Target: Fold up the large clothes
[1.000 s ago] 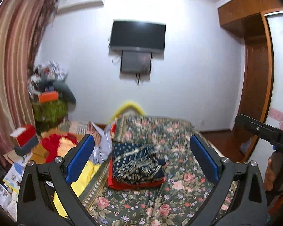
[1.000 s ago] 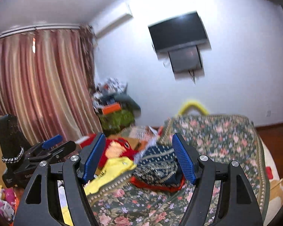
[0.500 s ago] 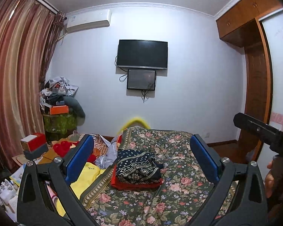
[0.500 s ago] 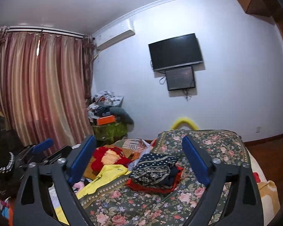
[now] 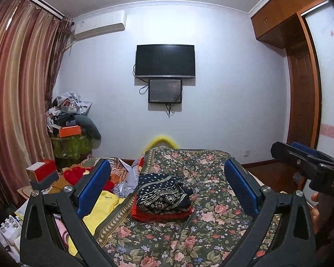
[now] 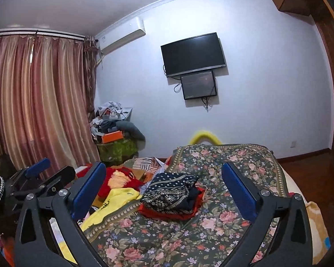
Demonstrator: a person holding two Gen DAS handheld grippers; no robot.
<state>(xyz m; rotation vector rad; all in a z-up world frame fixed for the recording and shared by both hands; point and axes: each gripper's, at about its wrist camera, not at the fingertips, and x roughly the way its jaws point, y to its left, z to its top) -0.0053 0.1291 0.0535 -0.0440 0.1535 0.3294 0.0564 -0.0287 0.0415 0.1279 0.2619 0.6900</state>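
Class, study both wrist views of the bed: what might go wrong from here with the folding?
1. The folded patterned garment sits loosely on the red one; a careless nudge may undo the stack.
2. The yellow garment lies among clutter beside the bed; pulling it may drag neighbours.
3. Left gripper and right gripper, both open, may collide.

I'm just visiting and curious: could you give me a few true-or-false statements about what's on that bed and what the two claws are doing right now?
1. A folded dark patterned cloth lies on top of a red garment. True.
2. The left claw is clamped on the patterned cloth. False: it is open and holds nothing.
3. The right claw is open with nothing between its fingers. True; its jaws have just been opening.
4. The floral bedspread is plain white. False: it is dark green with pink flowers.
5. A yellow garment lies left of the folded pile. True.
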